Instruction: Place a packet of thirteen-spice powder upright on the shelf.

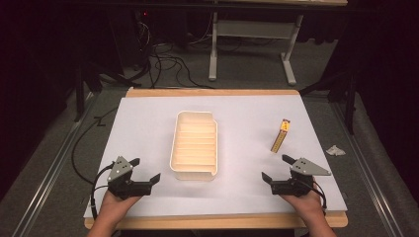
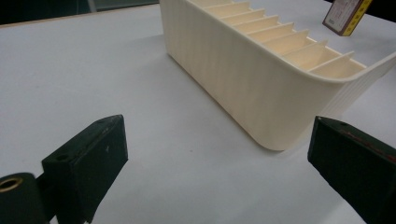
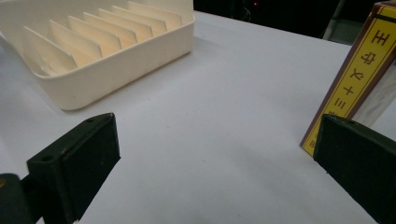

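While standing upright on white worktop: slim yellow-and-maroon cardboard box, judged light, crushable; pinch across broad faces. Right gripper, left gripper: spread, empty.

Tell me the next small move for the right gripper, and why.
Probably ease the right gripper forward to straddle the book. Its jaws stand open with nothing between them, the book stands upright just ahead of it, and the slotted tray beside it has empty slots.
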